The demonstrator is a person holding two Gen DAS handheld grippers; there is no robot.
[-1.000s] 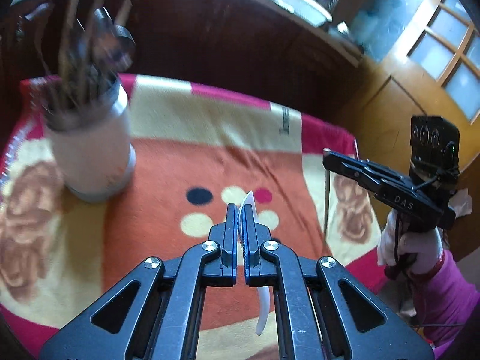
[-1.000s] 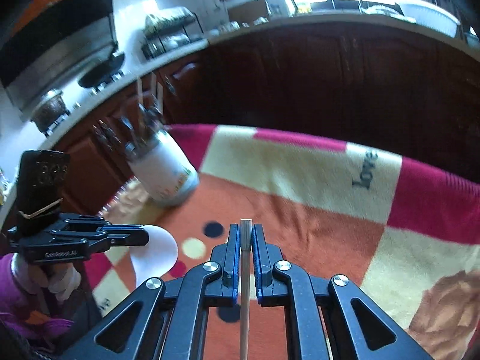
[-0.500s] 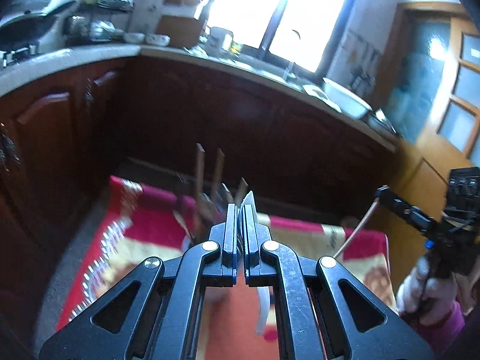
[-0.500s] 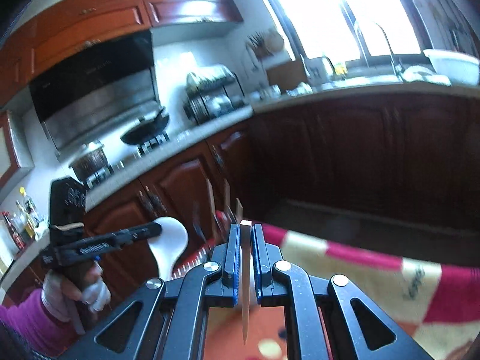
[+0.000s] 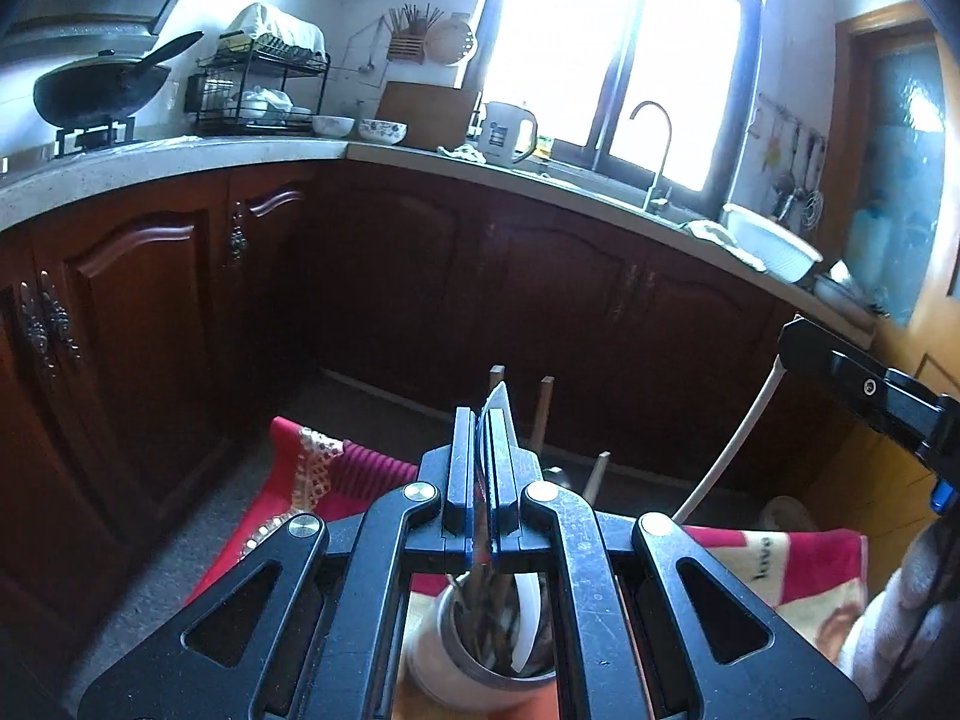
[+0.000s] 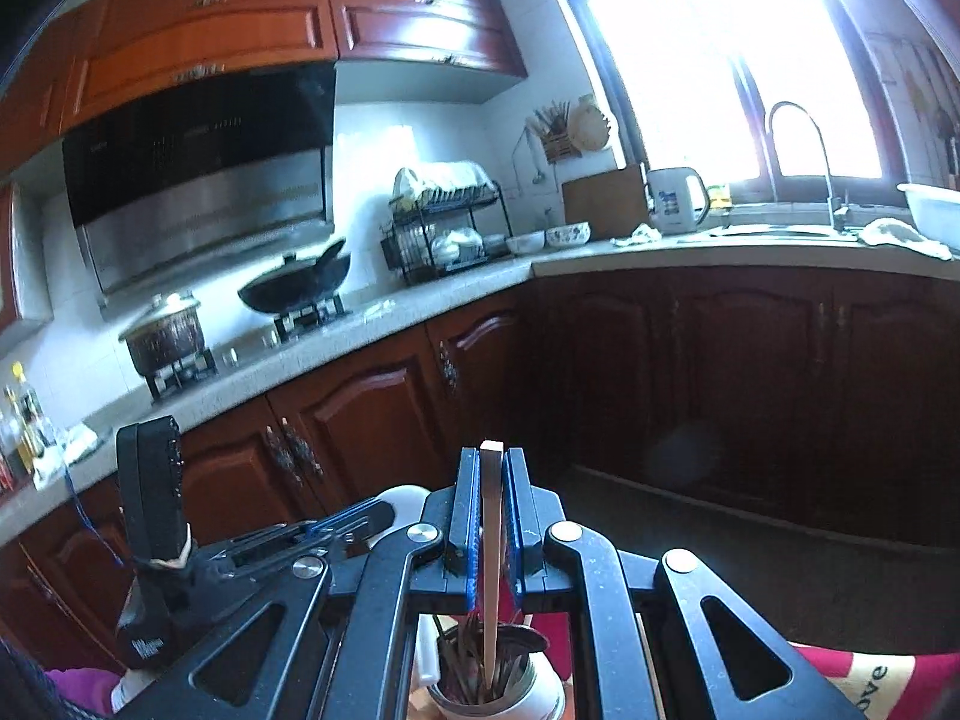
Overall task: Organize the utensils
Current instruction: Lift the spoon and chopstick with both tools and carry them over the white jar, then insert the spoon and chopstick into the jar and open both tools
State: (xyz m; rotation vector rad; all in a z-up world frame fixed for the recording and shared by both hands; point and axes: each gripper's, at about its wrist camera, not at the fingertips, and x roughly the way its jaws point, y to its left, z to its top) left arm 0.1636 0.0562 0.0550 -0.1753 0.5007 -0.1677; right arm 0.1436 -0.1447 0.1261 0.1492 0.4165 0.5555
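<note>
My left gripper (image 5: pixel 480 420) is shut on a white spoon (image 5: pixel 528 624), whose handle tip sticks up past the fingers. The spoon's lower end hangs over the white utensil holder (image 5: pixel 444 672), which is full of dark utensils and wooden chopsticks. My right gripper (image 6: pixel 492 462) is shut on a pale chopstick (image 6: pixel 491 516); its lower tip hangs just above the same holder (image 6: pixel 540 696). In the left wrist view the right gripper (image 5: pixel 804 348) comes in from the right with the chopstick (image 5: pixel 732 444) slanting down. In the right wrist view the left gripper (image 6: pixel 378 510) shows at the left.
The holder stands on a table under a red, cream and orange blanket (image 5: pixel 336 468). Dark wooden cabinets (image 5: pixel 420 276) and a stone counter (image 5: pixel 150 162) with a wok, dish rack, kettle and sink stand behind. A white-gloved hand (image 5: pixel 900 618) is at the lower right.
Both grippers have risen and tilted up, so the kitchen replaces the blanket in view. The holder now sits beneath both sets of fingers. Spoon and chopstick stay gripped.
</note>
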